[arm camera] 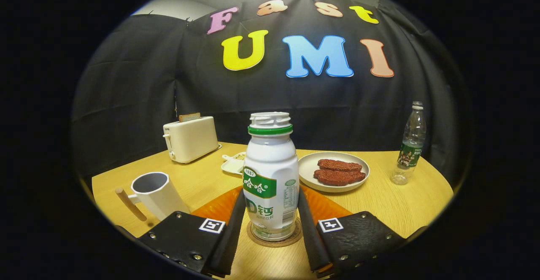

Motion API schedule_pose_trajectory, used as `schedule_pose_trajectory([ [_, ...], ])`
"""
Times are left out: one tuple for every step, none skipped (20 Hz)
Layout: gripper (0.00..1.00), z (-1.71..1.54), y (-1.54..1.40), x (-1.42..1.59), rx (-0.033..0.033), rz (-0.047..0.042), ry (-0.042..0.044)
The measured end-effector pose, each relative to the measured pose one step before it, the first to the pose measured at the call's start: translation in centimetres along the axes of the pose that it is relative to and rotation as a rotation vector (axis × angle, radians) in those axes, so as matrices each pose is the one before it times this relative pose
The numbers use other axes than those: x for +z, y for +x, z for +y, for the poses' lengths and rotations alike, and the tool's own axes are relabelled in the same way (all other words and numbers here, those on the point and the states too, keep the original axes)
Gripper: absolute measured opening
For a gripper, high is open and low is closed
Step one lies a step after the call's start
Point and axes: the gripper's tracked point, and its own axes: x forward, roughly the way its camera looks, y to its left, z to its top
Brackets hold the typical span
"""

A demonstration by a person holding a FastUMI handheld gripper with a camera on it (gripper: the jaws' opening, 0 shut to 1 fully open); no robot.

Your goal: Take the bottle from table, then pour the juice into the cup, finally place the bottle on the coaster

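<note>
We see the bottle (270, 179) standing upright on the coaster (275, 238), between the fingers of our tongs (271, 219). Whether those fingers press its sides or merely flank it, we cannot tell. The cup (157, 195) sits left on the surface (388, 204).

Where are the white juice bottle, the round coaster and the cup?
Juice bottle (271, 174), gripper view, its label.
Coaster (275, 241), gripper view, front rim under the bottle.
Cup (162, 196), gripper view, its side wall.

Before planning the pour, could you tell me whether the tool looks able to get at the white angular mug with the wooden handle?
Probably yes: the tool flanks the white juice bottle, while the mug stands unobstructed beside its left finger.
</note>
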Motion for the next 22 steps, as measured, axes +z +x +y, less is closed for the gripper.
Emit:
schedule_pose_trajectory([
  [0.67, -0.015, -0.086, -0.061, -0.00098, 0.00262, -0.00639],
  [0.67, 0.017, 0.070, 0.169, 0.00052, -0.00086, -0.00120],
  [0.70, 0.147, 0.054, -0.098, 0.00322, -0.00023, -0.00109],
  [0.70, 0.091, -0.156, 0.178, 0.00422, -0.00589, 0.00325],
  [0.73, 0.045, -0.192, 0.427, 0.00018, -0.02041, 0.00388],
  [0.73, 0.027, -0.195, 0.658, -0.00196, -0.02205, 0.00360],
  [0.79, -0.053, -0.079, 0.416, -0.00297, -0.01808, -0.00237],
  [0.87, -0.193, -0.151, 0.409, -0.01073, -0.00647, -0.01467],
  [0.95, -0.283, -0.311, 0.348, -0.01283, -0.00652, -0.01959],
  [0.95, -0.093, -0.310, 0.559, -0.00649, -0.01121, -0.01404],
  [0.95, 0.047, -0.336, 0.578, -0.00986, -0.00886, -0.00846],
  [0.95, -0.110, -0.397, 0.723, -0.01049, -0.01459, -0.00658],
  [0.95, 0.044, -0.549, 0.847, -0.00867, -0.01614, -0.00211],
  [0.95, 0.055, -0.493, 0.803, -0.00366, -0.01338, -0.00047],
  [0.95, 0.092, -0.564, 0.671, -0.00378, -0.01264, -0.00453],
  [0.95, -0.062, -0.521, 0.807, -0.01104, -0.00550, -0.01649],
  [0.95, -0.283, -0.682, 0.731, -0.01017, -0.00379, -0.02436],
  [0.95, -0.168, -0.688, 0.998, -0.00735, -0.00867, -0.01844],
  [0.95, -0.011, -0.645, 1.053, -0.00187, -0.01428, -0.00568],
  [0.95, -0.115, -0.732, 1.112, -0.00286, -0.01794, 0.00372],
  [0.94, -0.503, -0.736, 1.201, -0.00552, -0.01988, 0.00455],
  [0.92, -0.548, -0.678, 1.253, -0.00753, -0.01872, 0.00488],
])
